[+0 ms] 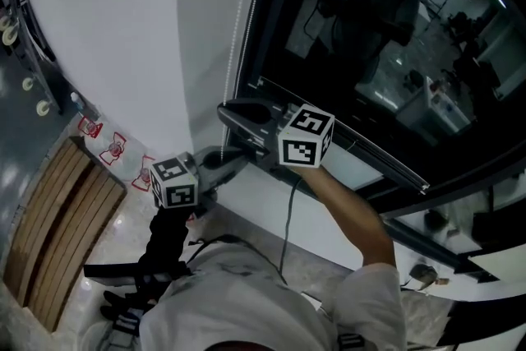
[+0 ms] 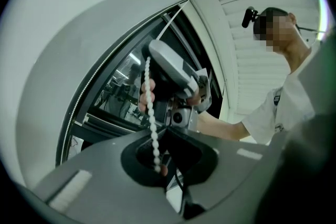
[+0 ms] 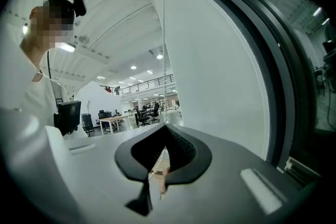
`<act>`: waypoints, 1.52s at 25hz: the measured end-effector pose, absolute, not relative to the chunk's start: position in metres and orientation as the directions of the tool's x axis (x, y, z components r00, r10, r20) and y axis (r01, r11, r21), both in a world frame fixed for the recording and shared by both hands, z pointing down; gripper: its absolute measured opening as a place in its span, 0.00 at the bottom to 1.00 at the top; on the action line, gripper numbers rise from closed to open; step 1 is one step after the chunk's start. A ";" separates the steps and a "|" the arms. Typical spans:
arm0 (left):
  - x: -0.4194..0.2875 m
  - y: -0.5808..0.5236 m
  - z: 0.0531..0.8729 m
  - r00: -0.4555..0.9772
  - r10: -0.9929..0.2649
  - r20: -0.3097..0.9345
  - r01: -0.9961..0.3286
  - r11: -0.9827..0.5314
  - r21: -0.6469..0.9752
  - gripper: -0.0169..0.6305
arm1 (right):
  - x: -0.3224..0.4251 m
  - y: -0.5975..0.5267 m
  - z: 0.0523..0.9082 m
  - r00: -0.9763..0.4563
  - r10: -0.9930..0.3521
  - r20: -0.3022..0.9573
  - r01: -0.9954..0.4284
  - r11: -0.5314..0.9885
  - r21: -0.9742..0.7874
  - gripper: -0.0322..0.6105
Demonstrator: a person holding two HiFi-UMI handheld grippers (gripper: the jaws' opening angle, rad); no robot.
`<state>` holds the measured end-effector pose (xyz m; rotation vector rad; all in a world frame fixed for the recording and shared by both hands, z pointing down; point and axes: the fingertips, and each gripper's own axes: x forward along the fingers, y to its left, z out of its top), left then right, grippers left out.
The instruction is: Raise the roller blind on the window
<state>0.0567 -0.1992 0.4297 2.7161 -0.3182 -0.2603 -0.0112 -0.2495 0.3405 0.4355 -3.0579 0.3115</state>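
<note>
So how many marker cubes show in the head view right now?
2. One marker cube rides the left tool, low by the white wall; the other rides the right tool, higher, beside the window frame. Nothing suggests another is hidden.

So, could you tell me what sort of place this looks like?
Probably an open-plan office: desks and office chairs show in the right gripper view, and a large window has a blind's bead chain beside it.

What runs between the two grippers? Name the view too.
A white bead chain runs from the right gripper down to the left gripper, shown in the left gripper view.
</note>
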 end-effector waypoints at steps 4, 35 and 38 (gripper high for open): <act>0.056 -0.199 0.430 0.957 -0.258 -0.134 -0.186 -0.897 0.402 0.02 | -0.009 -0.244 0.382 -0.956 -0.266 0.122 -0.290 0.922 -0.256 0.06; 0.056 -0.201 0.430 0.954 -0.265 -0.139 -0.191 -0.898 0.397 0.02 | 0.000 -0.295 0.073 -0.925 -0.209 -0.318 -0.246 0.966 0.078 0.26; 0.057 -0.201 0.431 0.955 -0.263 -0.136 -0.190 -0.897 0.400 0.02 | 0.003 -0.298 0.048 -0.916 -0.210 -0.342 -0.257 0.962 0.095 0.24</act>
